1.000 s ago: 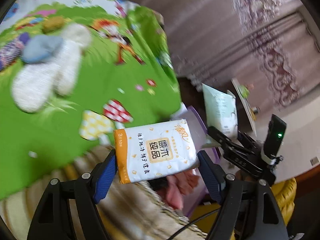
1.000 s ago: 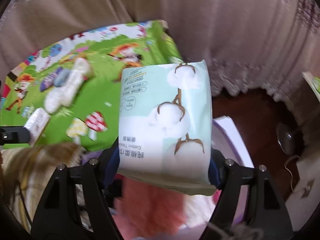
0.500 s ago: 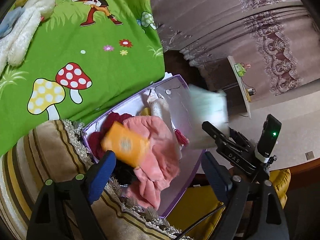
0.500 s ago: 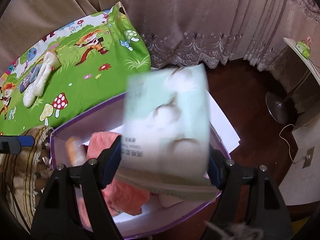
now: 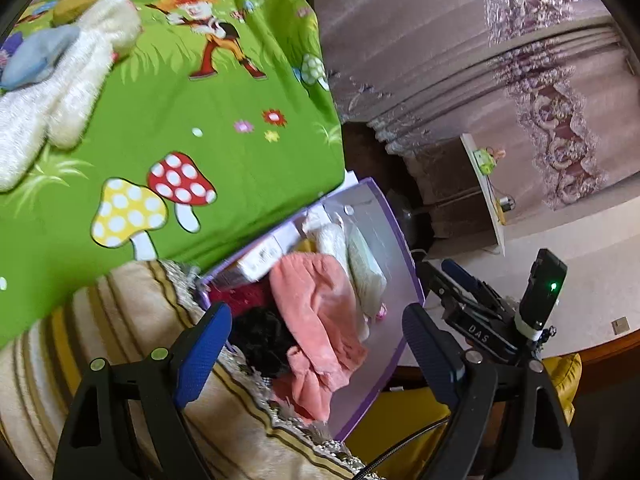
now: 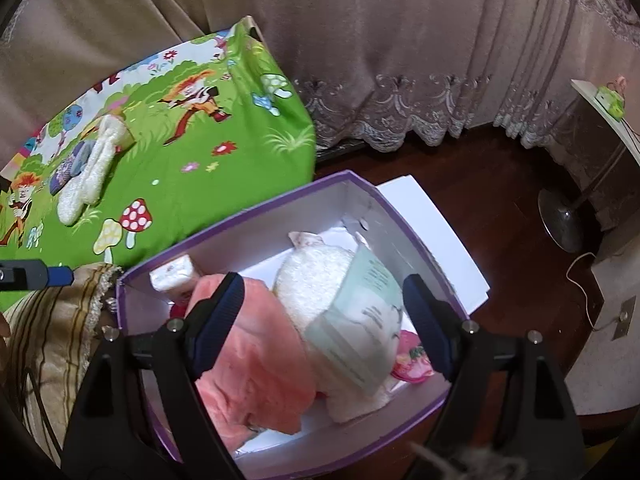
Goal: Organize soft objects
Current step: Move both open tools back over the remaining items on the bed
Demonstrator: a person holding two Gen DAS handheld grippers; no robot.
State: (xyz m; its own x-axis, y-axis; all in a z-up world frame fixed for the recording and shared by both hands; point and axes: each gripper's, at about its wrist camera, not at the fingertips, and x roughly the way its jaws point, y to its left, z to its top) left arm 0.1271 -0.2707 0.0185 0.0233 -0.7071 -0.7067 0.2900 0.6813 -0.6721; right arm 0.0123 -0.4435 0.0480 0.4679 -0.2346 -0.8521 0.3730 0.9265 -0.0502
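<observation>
A purple-rimmed white box sits beside the green cartoon mat. Inside it lie a pink fleece garment, a white fluffy item, a pale green cotton-pad pack, and a small tissue pack. My right gripper is open and empty above the box. My left gripper is open and empty over the box's near edge. White fluffy socks and a blue-grey soft item lie on the mat.
A striped beige cushion lies under the left gripper. Brown curtains hang behind. A fan base stands on the dark wood floor at the right, beside a white shelf. A yellow seat lies below the box.
Both grippers opened: the left let the orange-and-white tissue pack drop into the box, the right let the green cotton-pad pack drop in. Both now hover empty over it.
</observation>
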